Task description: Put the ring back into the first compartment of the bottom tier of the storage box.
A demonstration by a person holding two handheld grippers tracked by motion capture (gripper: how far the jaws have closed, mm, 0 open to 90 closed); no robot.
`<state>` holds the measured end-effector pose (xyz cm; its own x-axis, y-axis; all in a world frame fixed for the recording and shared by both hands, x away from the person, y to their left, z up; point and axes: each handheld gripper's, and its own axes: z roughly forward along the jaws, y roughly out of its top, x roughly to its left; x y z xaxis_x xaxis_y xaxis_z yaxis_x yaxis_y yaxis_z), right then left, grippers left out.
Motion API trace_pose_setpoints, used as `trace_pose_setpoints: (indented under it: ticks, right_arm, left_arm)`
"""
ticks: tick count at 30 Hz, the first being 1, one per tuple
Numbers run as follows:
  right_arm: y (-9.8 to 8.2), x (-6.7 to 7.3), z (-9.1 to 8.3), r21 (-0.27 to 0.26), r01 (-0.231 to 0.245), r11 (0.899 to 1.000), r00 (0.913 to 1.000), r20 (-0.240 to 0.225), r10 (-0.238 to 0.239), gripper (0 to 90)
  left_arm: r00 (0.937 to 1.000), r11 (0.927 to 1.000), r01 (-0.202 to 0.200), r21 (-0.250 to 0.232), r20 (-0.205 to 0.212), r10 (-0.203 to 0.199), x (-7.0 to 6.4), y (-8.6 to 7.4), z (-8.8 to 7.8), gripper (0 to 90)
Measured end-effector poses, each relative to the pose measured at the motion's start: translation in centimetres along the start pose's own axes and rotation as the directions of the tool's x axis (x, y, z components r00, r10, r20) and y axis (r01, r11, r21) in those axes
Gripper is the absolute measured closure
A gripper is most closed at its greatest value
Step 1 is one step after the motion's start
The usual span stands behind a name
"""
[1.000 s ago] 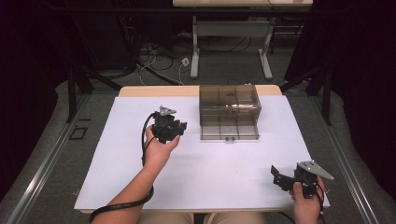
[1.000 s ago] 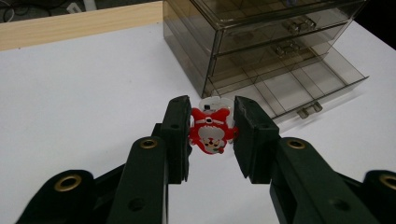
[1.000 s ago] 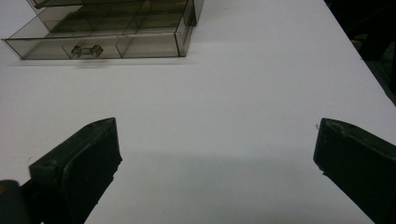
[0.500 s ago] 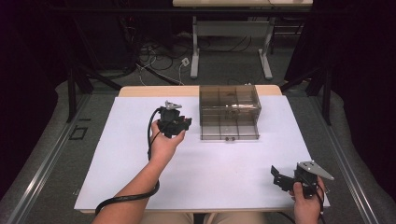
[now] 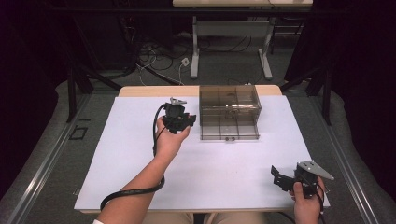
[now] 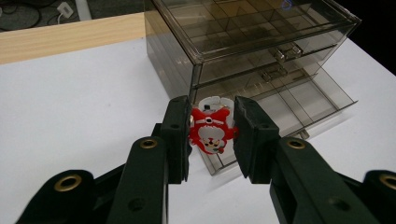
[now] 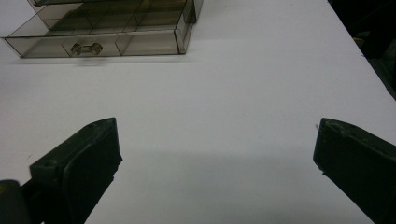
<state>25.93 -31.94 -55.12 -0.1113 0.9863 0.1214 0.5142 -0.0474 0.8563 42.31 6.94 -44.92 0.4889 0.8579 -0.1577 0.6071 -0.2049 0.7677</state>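
A small red and white cartoon figure (image 6: 211,130) is pinched between the black jaws of my left gripper (image 6: 212,133). That left gripper (image 5: 187,120) hovers just left of a smoky clear drawer box (image 5: 229,109) at the back of the white table. The box's bottom drawer (image 6: 299,100) is pulled out, with a small handle (image 7: 84,48) on its front. My right gripper (image 5: 279,177) rests near the table's front right corner, jaws wide apart with only bare table between them (image 7: 215,154).
The white table top (image 5: 140,154) has a wooden strip (image 5: 154,91) along its back edge. Behind it stand desk legs (image 5: 196,46) and floor cables (image 5: 154,56). A black cable (image 5: 130,193) trails from the left gripper along the forearm.
The left gripper has moved right and a little up toward the drawer box, still holding the figure. The right gripper has stayed put.
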Motion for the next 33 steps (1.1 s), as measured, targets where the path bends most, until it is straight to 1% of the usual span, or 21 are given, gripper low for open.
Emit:
trace_pose_setpoints:
  ticks: [1,6,8,9,10,11,12,14,15,21,22,24,29,33]
  right_arm:
    - [0.0,0.0,0.0,-0.001,0.001,1.000,1.0000,0.000,-0.001,0.3]
    - [0.0,0.0,0.0,-0.003,0.000,1.000,1.0000,-0.003,0.000,0.3]
    - [0.0,-0.1,0.0,-0.010,-0.001,1.000,1.0000,-0.001,0.001,0.3]
    - [0.0,-0.1,0.0,-0.009,0.004,1.000,1.0000,0.002,-0.004,0.3]
    - [0.0,-0.1,0.0,-0.010,0.002,1.000,1.0000,-0.004,-0.002,0.4]
    - [0.0,-0.1,0.0,-0.010,0.002,1.000,1.0000,-0.003,-0.002,0.4]
    - [0.0,-0.1,0.0,-0.009,0.003,1.000,1.0000,0.004,-0.003,0.4]
    - [0.0,-0.1,-0.1,-0.003,-0.002,1.000,1.0000,0.000,0.002,0.3]
    - [0.0,0.0,0.0,-0.003,-0.002,1.000,1.0000,-0.001,0.002,0.4]
    - [0.0,0.0,0.0,0.000,0.002,1.000,1.0000,0.000,-0.002,0.4]
    - [0.0,-0.1,0.1,-0.007,0.002,1.000,1.0000,-0.004,-0.002,0.4]
    - [0.0,-0.1,0.1,-0.004,0.003,1.000,1.0000,-0.002,-0.003,0.4]
    - [0.0,-0.1,0.1,-0.004,0.004,1.000,1.0000,-0.003,-0.004,0.4]
    - [0.0,-0.1,0.1,-0.005,0.003,1.000,1.0000,-0.002,-0.003,0.4]
  left_arm:
    - [1.0000,1.0000,0.004,-0.006,-0.002,-0.004,0.0,0.0,0.1,66.8]
    - [0.9999,0.9998,0.017,-0.003,-0.001,-0.017,-0.1,0.3,0.4,66.8]
    - [0.9999,0.9999,0.016,-0.003,-0.001,-0.016,-0.1,0.5,0.5,66.8]
    - [0.9998,0.9998,0.021,-0.005,0.000,-0.021,-0.2,0.5,0.6,66.8]
    - [0.9998,0.9997,0.022,-0.005,-0.001,-0.022,-0.2,0.6,0.7,66.8]
    - [0.9997,0.9997,0.025,0.001,0.000,-0.025,-0.3,0.6,0.7,66.8]
    - [0.9995,0.9995,0.030,-0.007,0.001,-0.030,-0.3,0.7,0.9,66.8]
    - [0.9995,0.9995,0.032,0.002,0.002,-0.032,-0.4,0.8,1.1,66.8]
    - [0.9995,0.9995,0.032,-0.003,0.003,-0.032,-0.5,0.8,1.2,66.8]
    - [0.9988,0.9988,0.049,0.002,0.003,-0.049,-0.9,0.9,1.9,66.8]
    - [0.9988,0.9988,0.049,0.006,0.004,-0.049,-1.0,1.0,2.0,66.8]
    - [0.9991,0.9991,0.042,0.008,0.003,-0.042,-1.1,1.0,2.2,66.8]
    - [0.9987,0.9986,0.051,0.014,0.006,-0.051,-1.4,0.9,2.8,66.8]
    - [0.9989,0.9987,0.047,0.020,0.006,-0.047,-1.6,0.9,3.1,66.8]
